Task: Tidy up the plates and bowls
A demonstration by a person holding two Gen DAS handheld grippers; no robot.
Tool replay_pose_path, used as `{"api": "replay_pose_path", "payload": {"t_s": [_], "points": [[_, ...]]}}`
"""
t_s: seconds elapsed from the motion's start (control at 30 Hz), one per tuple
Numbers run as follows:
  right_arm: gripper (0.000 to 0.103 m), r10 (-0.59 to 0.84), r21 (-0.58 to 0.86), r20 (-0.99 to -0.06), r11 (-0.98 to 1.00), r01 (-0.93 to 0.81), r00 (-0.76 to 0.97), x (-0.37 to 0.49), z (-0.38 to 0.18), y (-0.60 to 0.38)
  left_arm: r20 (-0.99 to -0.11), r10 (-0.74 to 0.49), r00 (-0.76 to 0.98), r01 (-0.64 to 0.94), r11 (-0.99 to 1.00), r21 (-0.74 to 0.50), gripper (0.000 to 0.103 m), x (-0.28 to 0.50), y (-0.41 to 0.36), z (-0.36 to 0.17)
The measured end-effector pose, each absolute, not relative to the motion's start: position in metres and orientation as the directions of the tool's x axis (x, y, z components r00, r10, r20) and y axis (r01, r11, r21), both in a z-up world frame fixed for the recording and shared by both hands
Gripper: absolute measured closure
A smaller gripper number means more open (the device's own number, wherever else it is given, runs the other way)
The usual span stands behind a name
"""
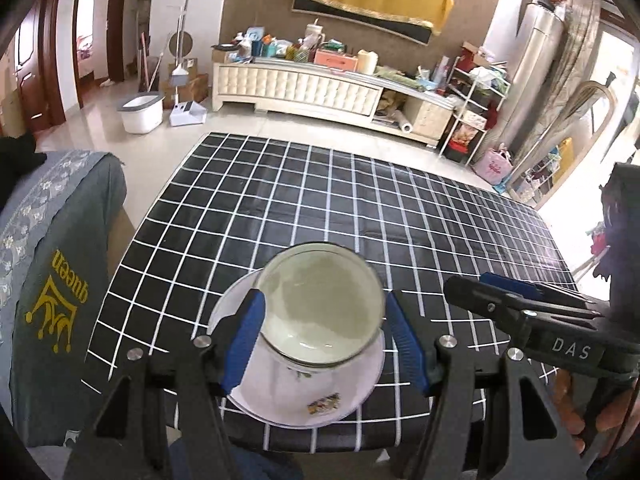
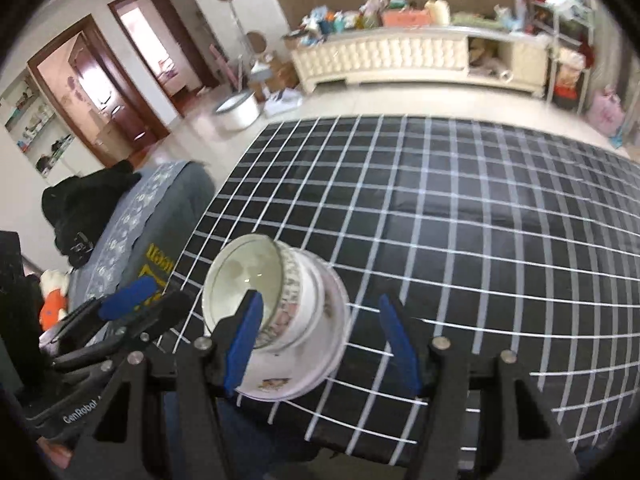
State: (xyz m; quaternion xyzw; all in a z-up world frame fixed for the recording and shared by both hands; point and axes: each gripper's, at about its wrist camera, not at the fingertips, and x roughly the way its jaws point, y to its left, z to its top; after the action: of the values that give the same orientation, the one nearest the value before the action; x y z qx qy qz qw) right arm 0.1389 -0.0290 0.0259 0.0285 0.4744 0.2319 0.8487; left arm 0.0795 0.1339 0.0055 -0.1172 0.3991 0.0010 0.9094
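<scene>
A stack of white flower-patterned bowls [image 1: 320,304] stands on a white plate [image 1: 320,404] near the front edge of the black checked table [image 1: 360,200]. My left gripper [image 1: 324,340] hovers above the stack. Its blue pads [image 1: 246,340] are apart and the bowl shows between them, untouched. My right gripper [image 2: 322,344] is open too, just right of the bowls [image 2: 276,300] and the plate [image 2: 280,388]. Each gripper also shows in the other's view: the right gripper [image 1: 480,286] at the right, the left gripper [image 2: 156,304] at the lower left.
A chair with a grey cover [image 1: 60,280] stands against the table's left side. A black bag [image 2: 84,208] lies on it. Beyond the table are bare floor, a white bucket [image 1: 140,114] and a long cream cabinet [image 1: 296,88] crowded with items.
</scene>
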Motion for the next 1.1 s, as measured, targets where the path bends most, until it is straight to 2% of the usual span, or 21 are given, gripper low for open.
{"api": "replay_pose_path", "payload": {"t_s": [0.2, 0.33, 0.5, 0.57, 0.63, 0.67, 0.77, 0.9, 1.1], "points": [[0.038, 0.357, 0.212, -0.767, 0.925, -0.314, 0.533, 0.115, 0.043, -0.060, -0.686, -0.100, 0.721, -0.076, 0.972, -0.222, 0.042, 0.063, 0.118, 0.018], [0.038, 0.308, 0.154, -0.738, 0.943, -0.294, 0.600, 0.095, 0.056, -0.072, -0.628, -0.084, 0.774, -0.056, 0.978, -0.199, 0.042, 0.045, 0.107, 0.033], [0.030, 0.262, 0.086, -0.669, 0.957, -0.278, 0.696, 0.063, 0.075, -0.087, -0.566, -0.054, 0.823, -0.027, 0.991, -0.133, 0.041, 0.021, 0.090, 0.051], [0.022, 0.251, 0.071, -0.630, 0.961, -0.267, 0.735, 0.053, 0.083, -0.096, -0.542, -0.035, 0.840, -0.025, 0.994, -0.103, 0.030, 0.013, 0.085, 0.057], [0.017, 0.235, 0.051, -0.584, 0.966, -0.254, 0.777, 0.038, 0.091, -0.101, -0.507, -0.023, 0.862, -0.009, 0.998, -0.061, 0.028, 0.002, 0.077, 0.064], [0.012, 0.225, 0.040, -0.568, 0.968, -0.247, 0.792, 0.033, 0.094, -0.103, -0.494, -0.022, 0.869, -0.001, 0.999, -0.047, 0.020, -0.003, 0.074, 0.066], [0.004, 0.201, -0.006, -0.504, 0.972, -0.237, 0.840, 0.013, 0.099, -0.107, -0.446, -0.047, 0.894, 0.044, 0.999, -0.016, 0.017, -0.020, 0.061, 0.072], [0.001, 0.187, -0.039, -0.498, 0.971, -0.238, 0.847, -0.005, 0.095, -0.109, -0.437, -0.056, 0.898, 0.064, 0.998, 0.005, 0.010, -0.035, 0.050, 0.072], [0.001, 0.210, 0.034, -0.512, 0.974, -0.224, 0.833, -0.024, 0.083, -0.124, -0.439, -0.078, 0.895, 0.091, 0.996, 0.009, 0.000, -0.060, 0.039, 0.063]]}}
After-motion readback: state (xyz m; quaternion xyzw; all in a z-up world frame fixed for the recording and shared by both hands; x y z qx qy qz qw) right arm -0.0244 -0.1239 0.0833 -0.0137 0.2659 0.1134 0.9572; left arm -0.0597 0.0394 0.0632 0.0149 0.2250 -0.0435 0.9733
